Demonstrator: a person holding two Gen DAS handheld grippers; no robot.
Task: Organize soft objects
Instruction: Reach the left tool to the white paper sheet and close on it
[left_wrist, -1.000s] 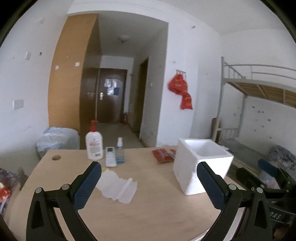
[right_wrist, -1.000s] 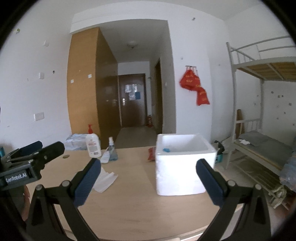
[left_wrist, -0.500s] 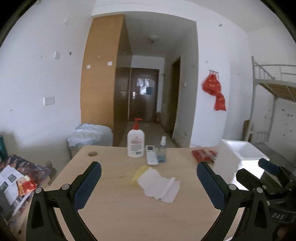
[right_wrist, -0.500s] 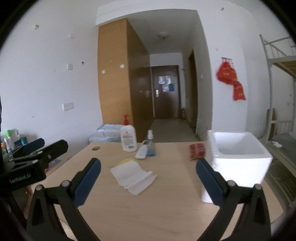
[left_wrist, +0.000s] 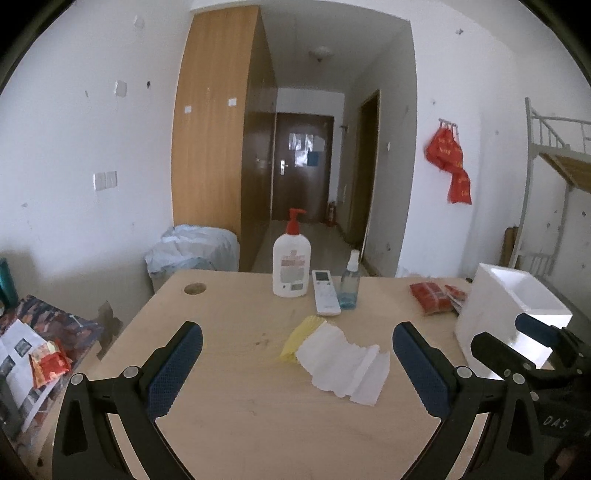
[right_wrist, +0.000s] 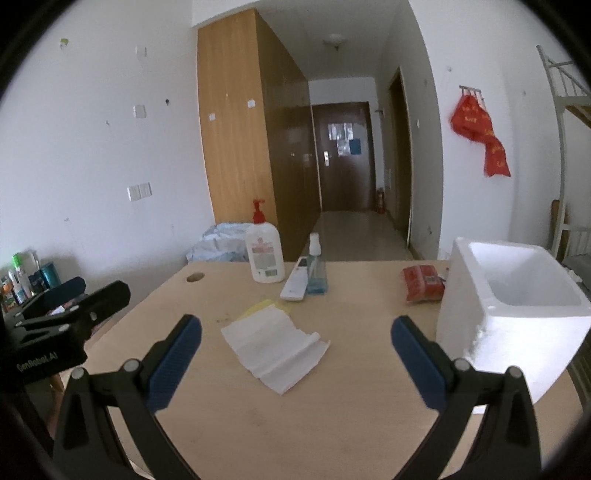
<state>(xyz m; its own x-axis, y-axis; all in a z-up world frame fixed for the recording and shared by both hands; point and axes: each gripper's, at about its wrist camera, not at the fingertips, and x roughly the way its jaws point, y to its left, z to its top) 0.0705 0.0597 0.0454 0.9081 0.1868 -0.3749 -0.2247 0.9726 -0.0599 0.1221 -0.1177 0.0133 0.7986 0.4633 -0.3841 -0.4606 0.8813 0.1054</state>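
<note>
A creased white tissue (left_wrist: 343, 363) (right_wrist: 275, 345) lies in the middle of the wooden table (left_wrist: 258, 413) (right_wrist: 332, 413), partly over a yellow cloth (left_wrist: 301, 336) (right_wrist: 258, 307). A red snack packet (left_wrist: 430, 293) (right_wrist: 421, 283) lies beside a white foam box (left_wrist: 509, 314) (right_wrist: 513, 314) at the right. My left gripper (left_wrist: 297, 365) hovers open above the near table, left of the tissue. My right gripper (right_wrist: 295, 363) hangs open over the tissue, empty. Each gripper shows at the edge of the other's view.
At the far table edge stand a white pump bottle (left_wrist: 291, 264) (right_wrist: 264, 256), a remote control (left_wrist: 325, 291) (right_wrist: 295, 283) and a small blue spray bottle (left_wrist: 349, 282) (right_wrist: 316, 269). A cluttered low surface (left_wrist: 33, 350) sits left. A bunk bed (left_wrist: 554, 184) stands right.
Both views have swung to the left. The foam box has slid to the right side of each view and the tissue now sits centred. Both grippers stayed open.
</note>
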